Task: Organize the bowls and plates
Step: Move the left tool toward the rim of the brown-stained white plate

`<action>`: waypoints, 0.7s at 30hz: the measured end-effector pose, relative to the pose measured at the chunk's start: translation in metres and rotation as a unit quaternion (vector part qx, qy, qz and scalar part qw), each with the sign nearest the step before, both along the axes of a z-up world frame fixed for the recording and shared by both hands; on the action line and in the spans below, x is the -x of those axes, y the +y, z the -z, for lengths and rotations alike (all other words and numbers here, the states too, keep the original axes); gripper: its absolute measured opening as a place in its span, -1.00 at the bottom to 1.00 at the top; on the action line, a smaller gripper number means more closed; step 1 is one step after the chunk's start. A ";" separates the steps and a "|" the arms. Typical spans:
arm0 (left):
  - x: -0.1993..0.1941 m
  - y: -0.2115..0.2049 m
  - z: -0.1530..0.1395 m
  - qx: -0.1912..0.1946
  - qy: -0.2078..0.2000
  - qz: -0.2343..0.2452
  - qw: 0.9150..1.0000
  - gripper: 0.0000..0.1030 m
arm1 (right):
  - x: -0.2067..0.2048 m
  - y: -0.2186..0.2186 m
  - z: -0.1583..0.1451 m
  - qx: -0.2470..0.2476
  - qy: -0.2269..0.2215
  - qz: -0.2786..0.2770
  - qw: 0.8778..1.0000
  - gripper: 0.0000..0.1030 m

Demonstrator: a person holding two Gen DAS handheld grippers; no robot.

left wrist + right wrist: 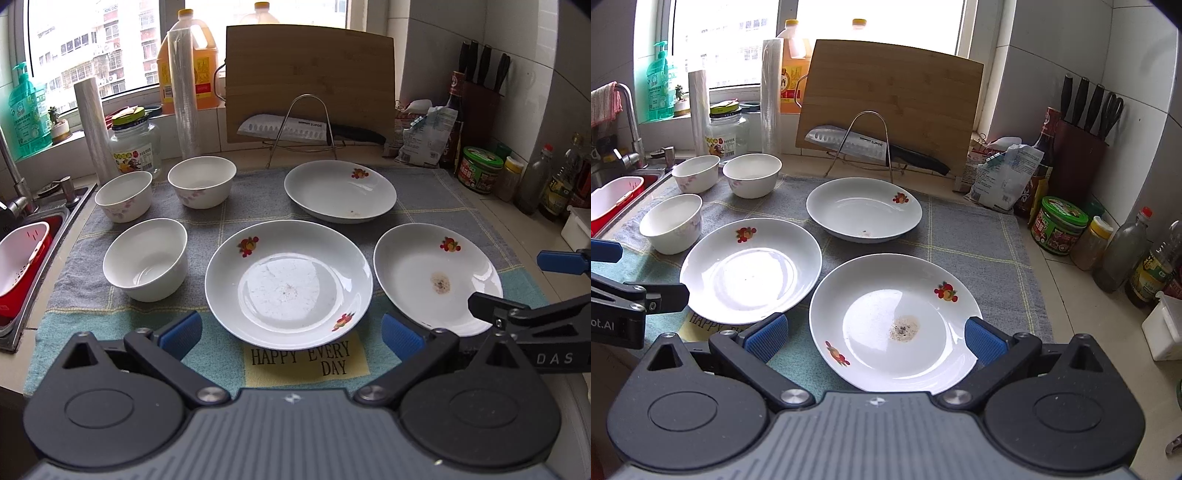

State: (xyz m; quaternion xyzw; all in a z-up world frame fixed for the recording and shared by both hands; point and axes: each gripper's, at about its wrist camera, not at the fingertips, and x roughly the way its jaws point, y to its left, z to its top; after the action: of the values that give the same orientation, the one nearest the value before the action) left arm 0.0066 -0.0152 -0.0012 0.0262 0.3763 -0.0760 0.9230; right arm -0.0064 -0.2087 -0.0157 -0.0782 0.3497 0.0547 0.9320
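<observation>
Three white plates with fruit prints lie on a grey-green cloth (424, 192). The middle plate (288, 284) has its near rim between the fingers of my open left gripper (291, 334), with nothing gripped. My right gripper (875, 339) is open around the near part of the stained plate (894, 295), its right pad (984, 341) close to the rim. A third plate (864, 210) sits further back. Three white bowls (146, 258) (123, 195) (202, 181) stand upright and apart on the left.
A bamboo cutting board (310, 77) and a knife (284, 127) on a wire rack stand behind the plates. A sink (55, 229) holding a red basin and a white colander (22, 254) is at the left. Jars, bottles and a knife block (1078, 151) line the right wall.
</observation>
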 end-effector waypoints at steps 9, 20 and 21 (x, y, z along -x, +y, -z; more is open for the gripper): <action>-0.010 0.000 0.013 0.018 -0.002 0.035 0.999 0.99 | 0.002 -0.019 0.029 -0.004 0.026 0.006 1.000 1.00; -0.053 0.006 0.028 0.019 0.007 0.091 0.996 0.99 | -0.006 -0.034 0.065 -0.014 0.069 0.037 0.997 1.00; -0.058 0.006 0.029 0.020 0.006 0.100 0.995 0.99 | -0.008 -0.035 0.068 -0.017 0.073 0.044 0.996 1.00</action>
State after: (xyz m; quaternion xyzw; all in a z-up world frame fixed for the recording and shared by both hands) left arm 0.0643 -0.0095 -0.0301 0.0448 0.3759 -0.1751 0.9089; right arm 0.0020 -0.2440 -0.0840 -0.0425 0.4189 0.0251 0.9067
